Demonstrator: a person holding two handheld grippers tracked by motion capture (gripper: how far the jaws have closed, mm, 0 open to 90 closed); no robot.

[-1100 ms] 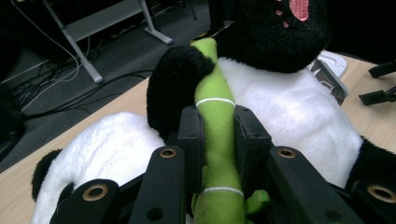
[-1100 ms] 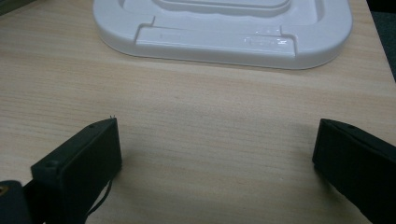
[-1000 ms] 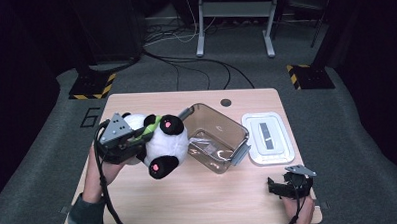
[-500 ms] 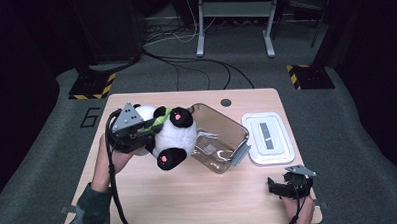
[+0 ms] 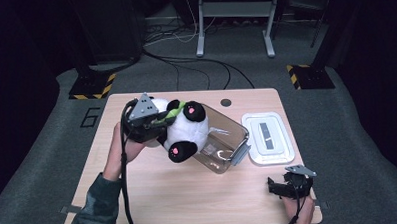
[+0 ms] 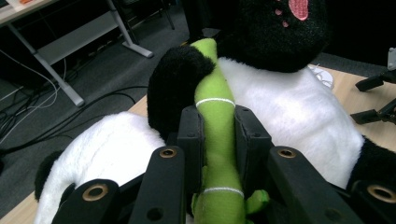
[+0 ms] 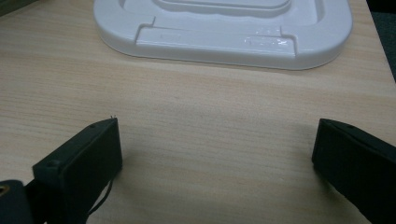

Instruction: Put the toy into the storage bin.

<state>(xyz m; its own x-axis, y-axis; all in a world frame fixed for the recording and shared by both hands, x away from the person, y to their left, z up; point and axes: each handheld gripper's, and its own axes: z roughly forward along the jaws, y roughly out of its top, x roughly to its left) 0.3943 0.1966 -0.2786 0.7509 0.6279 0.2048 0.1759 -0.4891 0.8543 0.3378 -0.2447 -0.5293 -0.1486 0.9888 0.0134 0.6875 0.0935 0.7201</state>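
A black-and-white plush panda [image 5: 184, 130] hangs lifted over the table's left half, its feet toward a clear plastic bin [image 5: 222, 141]. My left gripper [image 5: 154, 124] is shut on the green bamboo stalk [image 6: 217, 140] sewn to the panda's chest; in the left gripper view the jaws squeeze the stalk from both sides. The panda's lower foot with a pink pad [image 5: 180, 151] touches or overlaps the bin's near rim. My right gripper [image 5: 276, 187] rests near the table's front right corner, and in the right gripper view its jaws stand wide apart over bare wood [image 7: 210, 140] with nothing between them.
A white lid [image 5: 268, 138] lies flat on the table to the right of the bin, also seen as the white lid [image 7: 224, 28] ahead of the right jaws. A dark round grommet [image 5: 226, 102] sits at the table's far edge. Cables and metal stand legs lie on the floor behind.
My left gripper has carried the panda to the right and slightly up, bringing it against the clear bin. The right gripper has stayed still.
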